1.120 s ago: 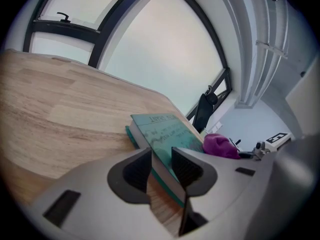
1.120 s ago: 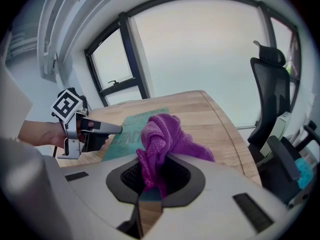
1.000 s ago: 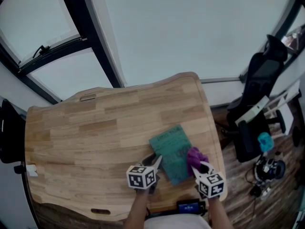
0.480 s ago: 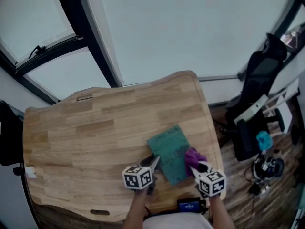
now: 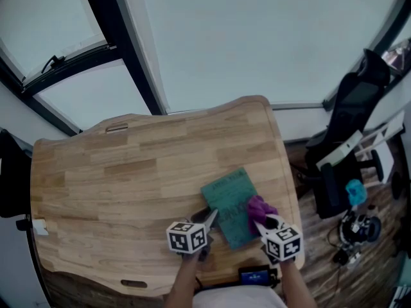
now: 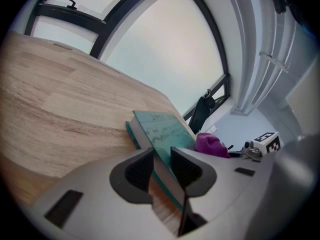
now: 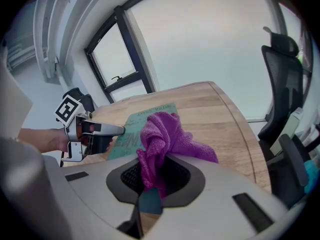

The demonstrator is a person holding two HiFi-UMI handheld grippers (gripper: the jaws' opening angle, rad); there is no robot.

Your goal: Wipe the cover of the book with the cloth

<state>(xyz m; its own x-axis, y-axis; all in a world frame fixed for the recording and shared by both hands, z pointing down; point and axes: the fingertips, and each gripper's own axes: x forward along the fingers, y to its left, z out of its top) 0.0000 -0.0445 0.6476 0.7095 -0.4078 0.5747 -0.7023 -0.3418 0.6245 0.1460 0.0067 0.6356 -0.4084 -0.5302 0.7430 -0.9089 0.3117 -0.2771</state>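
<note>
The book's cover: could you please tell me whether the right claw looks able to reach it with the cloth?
Probably yes: the right claw holds the cloth at the edge of the book, whose cover ahead of it lies bare.

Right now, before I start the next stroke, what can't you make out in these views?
- Print on the book cover: too small in the head view, partly behind the cloth in the right gripper view.
- Cover under the cloth: hidden in every view.
- Book's underside: against the table, no view shows it.
- Small dark device by the table's near edge: too small, partly behind the person's arms in the head view.
</note>
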